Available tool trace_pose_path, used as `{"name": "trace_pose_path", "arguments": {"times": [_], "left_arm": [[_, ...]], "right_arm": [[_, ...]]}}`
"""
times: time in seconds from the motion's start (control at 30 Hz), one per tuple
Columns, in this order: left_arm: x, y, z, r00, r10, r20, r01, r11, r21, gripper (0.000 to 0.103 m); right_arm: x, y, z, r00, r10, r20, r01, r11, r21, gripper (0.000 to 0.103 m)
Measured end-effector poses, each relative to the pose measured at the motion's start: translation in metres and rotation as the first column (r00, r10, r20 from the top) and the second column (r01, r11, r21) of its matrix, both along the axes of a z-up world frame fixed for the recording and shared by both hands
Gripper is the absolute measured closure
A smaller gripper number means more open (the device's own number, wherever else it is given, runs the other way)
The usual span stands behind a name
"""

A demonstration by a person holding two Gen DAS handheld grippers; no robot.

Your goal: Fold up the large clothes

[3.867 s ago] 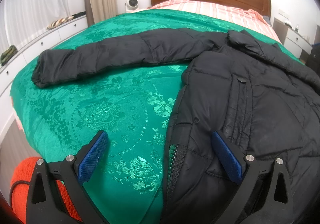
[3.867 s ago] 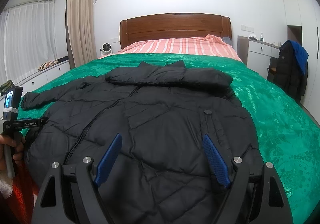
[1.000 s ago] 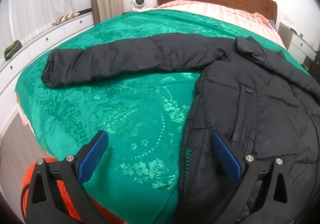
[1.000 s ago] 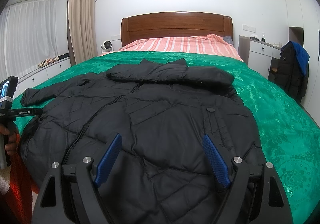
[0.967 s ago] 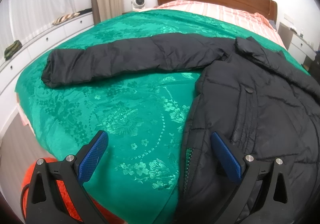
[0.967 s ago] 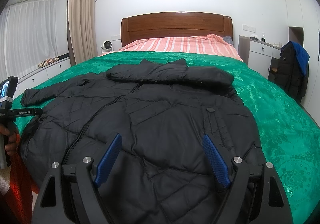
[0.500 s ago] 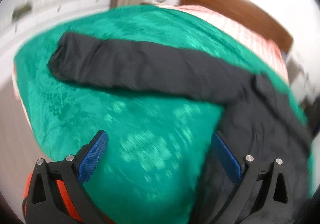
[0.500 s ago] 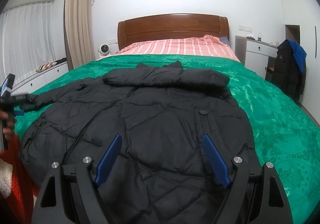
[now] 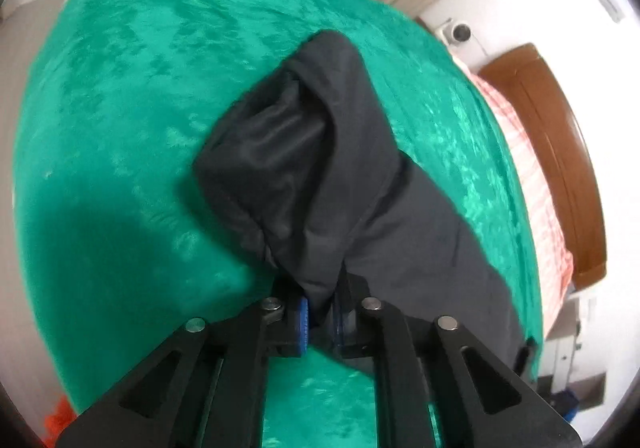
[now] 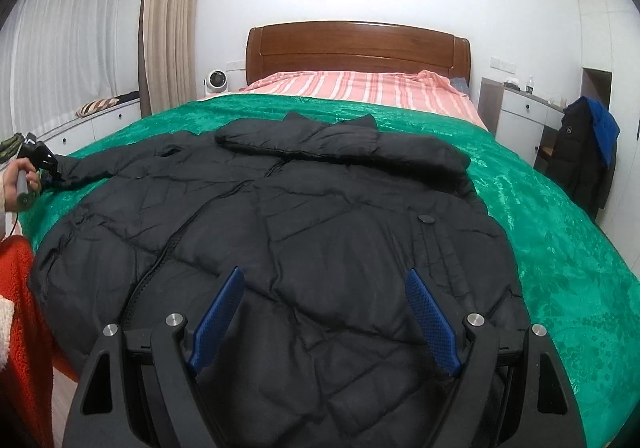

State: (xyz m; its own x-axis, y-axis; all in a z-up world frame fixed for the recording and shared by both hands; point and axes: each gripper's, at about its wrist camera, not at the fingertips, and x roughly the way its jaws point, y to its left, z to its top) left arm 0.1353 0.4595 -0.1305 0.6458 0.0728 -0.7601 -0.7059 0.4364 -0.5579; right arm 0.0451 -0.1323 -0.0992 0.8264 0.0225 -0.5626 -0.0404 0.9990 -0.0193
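A large black puffer jacket (image 10: 304, 232) lies face up on the green bedspread (image 10: 560, 232), zipped, collar toward the headboard. Its right sleeve is folded across the chest near the collar. Its left sleeve (image 9: 320, 167) stretches out to the left. My left gripper (image 9: 320, 318) is shut on the cuff end of that sleeve; it also shows at the far left of the right wrist view (image 10: 40, 163). My right gripper (image 10: 320, 324) is open and empty, hovering over the jacket's lower hem.
A wooden headboard (image 10: 356, 47) and a striped pink sheet (image 10: 360, 83) are at the far end. A white nightstand (image 10: 520, 115) and a chair with dark coats (image 10: 584, 151) stand right. White drawers (image 10: 92, 127) run along the left. An orange fabric (image 10: 24, 308) hangs lower left.
My left gripper has swung left from the jacket's hem to the sleeve cuff and closed on it. My right gripper has stayed open over the hem.
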Motion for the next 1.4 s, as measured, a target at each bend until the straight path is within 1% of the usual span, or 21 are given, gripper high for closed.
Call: {"name": "trace_pose_path", "arguments": {"times": [0.1,0.2,0.33,0.4,0.47,0.53,0.57,0.6,0.63,0.67,0.73,0.77,0.8,0.83,0.9,0.97,1.03,1.13,1.17,1.27,1.4], "left_arm": [[0.023,-0.033,0.073,0.995,-0.103,0.016,0.097,0.971,0.219,0.097],[0.05,-0.108,0.17,0.948,-0.302,0.096,0.233,0.869,0.436,0.097],[0.077,-0.249,0.272,0.794,-0.588,0.151,0.359,0.655,0.665,0.097],[0.085,-0.33,0.296,0.687,-0.715,0.13,0.408,0.528,0.745,0.097],[0.091,-0.406,0.297,0.585,-0.807,0.086,0.456,0.414,0.788,0.096],[0.097,-0.467,0.279,0.502,-0.865,0.023,0.506,0.315,0.803,0.092],[0.1,-0.499,0.261,0.459,-0.888,-0.026,0.536,0.253,0.805,0.082],[0.105,-0.53,0.238,0.411,-0.907,-0.093,0.58,0.181,0.794,0.048],[0.108,-0.554,0.213,0.373,-0.912,-0.168,0.627,0.115,0.77,0.027],[0.11,-0.576,0.183,0.356,-0.9,-0.253,0.67,0.057,0.74,0.008],[0.1,-0.593,0.135,0.327,-0.876,-0.354,0.715,-0.016,0.699,0.012],[0.091,-0.593,0.112,0.294,-0.871,-0.394,0.745,-0.05,0.665,0.012],[0.084,-0.589,0.099,0.279,-0.866,-0.415,0.761,-0.065,0.645,0.012],[0.073,-0.585,0.089,0.274,-0.859,-0.432,0.771,-0.072,0.632,0.012],[0.056,-0.556,0.081,0.289,-0.847,-0.445,0.786,-0.056,0.616,0.012],[0.044,-0.521,0.085,0.332,-0.843,-0.423,0.789,0.003,0.614,0.012],[0.028,-0.483,0.094,0.385,-0.842,-0.379,0.776,0.072,0.627,0.008],[0.011,-0.411,0.112,0.531,-0.798,-0.286,0.715,0.24,0.656,0.002],[0.002,-0.395,0.115,0.567,-0.779,-0.267,0.701,0.286,0.653,0.002],[-0.005,-0.35,0.112,0.651,-0.733,-0.198,0.659,0.416,0.627,0.002],[-0.014,-0.338,0.091,0.718,-0.679,-0.156,0.609,0.502,0.614,0.002]], "right_arm": [[0.001,-0.005,0.0,1.0,-0.004,-0.004,0.005,0.999,0.037,0.021],[0.004,-0.012,0.0,1.0,-0.013,-0.008,0.013,0.997,0.082,0.021],[0.003,-0.018,0.003,1.0,-0.024,-0.001,0.024,0.993,0.114,0.021],[0.001,-0.02,0.007,0.999,-0.031,0.012,0.03,0.993,0.114,0.021],[-0.003,-0.023,0.01,0.999,-0.042,0.029,0.038,0.993,0.113,0.021],[-0.005,-0.027,0.012,0.998,-0.053,0.038,0.049,0.992,0.114,0.021],[-0.005,-0.029,0.014,0.997,-0.059,0.04,0.054,0.992,0.118,0.021],[-0.005,-0.033,0.014,0.997,-0.068,0.042,0.062,0.99,0.125,0.021],[-0.006,-0.035,0.015,0.996,-0.075,0.044,0.068,0.989,0.131,0.021],[-0.007,-0.038,0.016,0.995,-0.084,0.047,0.077,0.987,0.138,0.021],[-0.009,-0.043,0.019,0.994,-0.096,0.056,0.087,0.986,0.145,0.021],[-0.011,-0.044,0.02,0.993,-0.099,0.061,0.09,0.985,0.147,0.021],[-0.014,-0.046,0.021,0.992,-0.103,0.067,0.092,0.984,0.15,0.021],[-0.015,-0.047,0.022,0.992,-0.104,0.07,0.093,0.984,0.151,0.021],[-0.016,-0.049,0.022,0.992,-0.106,0.073,0.094,0.983,0.156,0.021],[-0.011,-0.048,0.021,0.992,-0.106,0.07,0.093,0.982,0.161,0.021],[-0.007,-0.044,0.019,0.994,-0.096,0.061,0.085,0.984,0.159,0.021],[-0.006,-0.032,0.018,0.996,-0.066,0.056,0.057,0.988,0.144,0.021],[-0.008,-0.027,0.019,0.997,-0.053,0.061,0.045,0.991,0.129,0.021],[-0.01,-0.015,0.019,0.997,-0.021,0.079,0.016,0.998,0.067,0.021],[-0.007,-0.013,0.015,0.998,-0.02,0.063,0.016,0.998,0.068,0.021]]}}
